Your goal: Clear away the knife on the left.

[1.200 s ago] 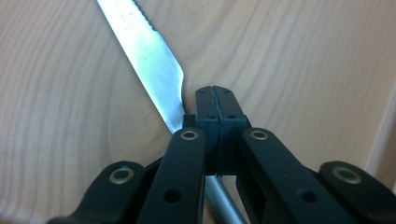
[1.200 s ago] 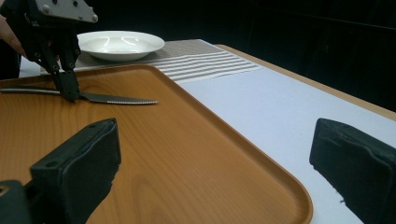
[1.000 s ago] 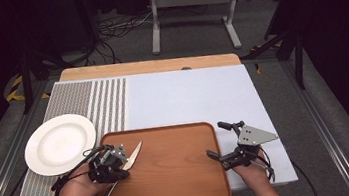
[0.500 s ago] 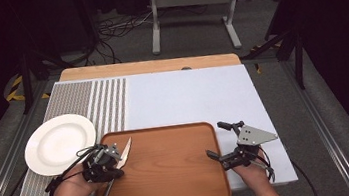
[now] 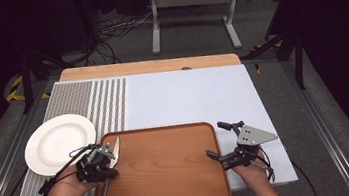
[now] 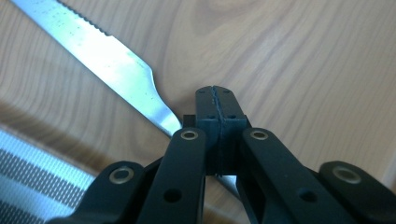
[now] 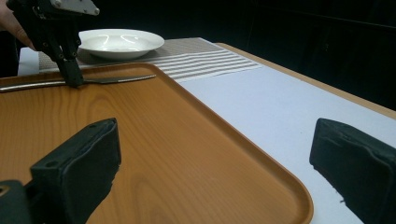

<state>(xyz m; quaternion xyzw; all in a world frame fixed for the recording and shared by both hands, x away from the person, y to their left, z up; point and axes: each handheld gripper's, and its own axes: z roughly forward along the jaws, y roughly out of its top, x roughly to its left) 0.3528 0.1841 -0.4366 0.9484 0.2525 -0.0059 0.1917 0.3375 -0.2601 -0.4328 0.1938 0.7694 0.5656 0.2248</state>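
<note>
Wooden tray (image 5: 172,179) bears knife (image 5: 114,150); white plate (image 5: 57,142) just beside.

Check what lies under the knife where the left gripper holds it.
The knife lies on the wooden tray, blade over bare wood. The left gripper is shut on the knife at its neck; the closed jaws cover the tray surface there, and part of the handle.

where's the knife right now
In the high view the knife lies along the left edge of the wooden tray, beside the white plate, with the left gripper shut on it.
</note>
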